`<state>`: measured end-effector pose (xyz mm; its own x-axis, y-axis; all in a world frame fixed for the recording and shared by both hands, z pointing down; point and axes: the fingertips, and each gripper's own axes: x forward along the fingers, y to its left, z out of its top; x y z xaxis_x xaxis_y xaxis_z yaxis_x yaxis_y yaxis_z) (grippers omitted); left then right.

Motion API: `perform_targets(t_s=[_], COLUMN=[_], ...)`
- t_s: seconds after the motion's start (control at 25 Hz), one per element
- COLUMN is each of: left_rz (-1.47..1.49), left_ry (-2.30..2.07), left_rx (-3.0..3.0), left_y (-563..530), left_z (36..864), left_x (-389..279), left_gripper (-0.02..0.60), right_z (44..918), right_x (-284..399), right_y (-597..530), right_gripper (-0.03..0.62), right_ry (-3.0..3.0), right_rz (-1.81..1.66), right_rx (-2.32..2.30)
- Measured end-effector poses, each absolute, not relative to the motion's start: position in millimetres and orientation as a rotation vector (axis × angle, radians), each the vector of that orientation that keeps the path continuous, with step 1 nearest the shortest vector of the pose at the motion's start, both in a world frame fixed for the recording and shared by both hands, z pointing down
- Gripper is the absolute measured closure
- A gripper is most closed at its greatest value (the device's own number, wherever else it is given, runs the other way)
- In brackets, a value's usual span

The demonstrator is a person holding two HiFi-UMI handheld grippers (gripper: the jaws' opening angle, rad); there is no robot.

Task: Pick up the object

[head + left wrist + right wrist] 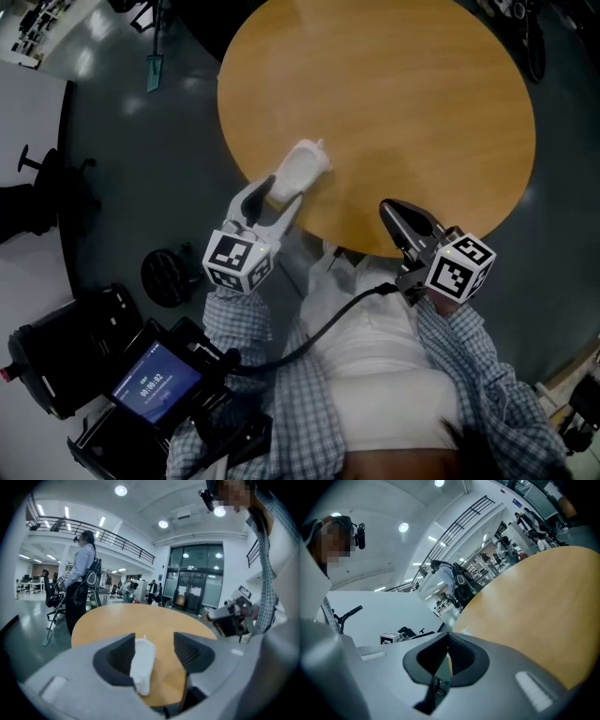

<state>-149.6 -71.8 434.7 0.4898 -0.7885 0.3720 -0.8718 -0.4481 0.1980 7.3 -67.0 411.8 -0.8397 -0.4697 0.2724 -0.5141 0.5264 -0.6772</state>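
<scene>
White object (298,172) lies near the edge of the round wooden table (422,112), between the left gripper's (284,189) jaws. They stand apart, one pad clear of it. The right gripper (389,208) is closed on nothing. Only the head view shows a lit screen (155,382), its numbers too small to read.

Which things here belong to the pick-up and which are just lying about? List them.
Job: white object, on the round table; left claw, open around it.
Lying about: right claw, shut and empty; lit screen device; black chair; bystander.
</scene>
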Motion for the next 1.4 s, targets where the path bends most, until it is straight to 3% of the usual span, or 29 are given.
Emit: perform_targets(t_s=[0.08, 0.16, 0.44, 0.72, 1.4], left_rz=[0.476, 0.624, 1.111, 1.395, 1.291], left_ry=[-1.301, -1.216, -1.111, -1.012, -0.966], left_rx=[2.381, 2.387, 2.23, 2.095, 2.051], left_y=[-77.7, -80.7, -104.1, -121.6, -109.6], left_z=[451.2, 470.8, 552.9, 621.7, 613.6], left_x=[-145.6, -139.7, -143.1, -129.7, -139.3], left_gripper=[0.262, 0.21, 0.152, 0.122, 0.12], right_z=[414.3, 417.3, 419.9, 445.9, 442.2], right_x=[8.9, 12.0, 26.0, 47.4, 41.6], right_y=[-64.8, -63.6, -85.9, -115.0, -115.1], right_gripper=[0.591, 0.591, 0.591, 0.591, 0.591], right_ry=[-2.662, -2.642, -2.626, -2.581, -2.571], right_rz=[1.244, 1.254, 1.291, 1.357, 1.39], right_rx=[0.911, 0.936, 0.977, 1.013, 0.959])
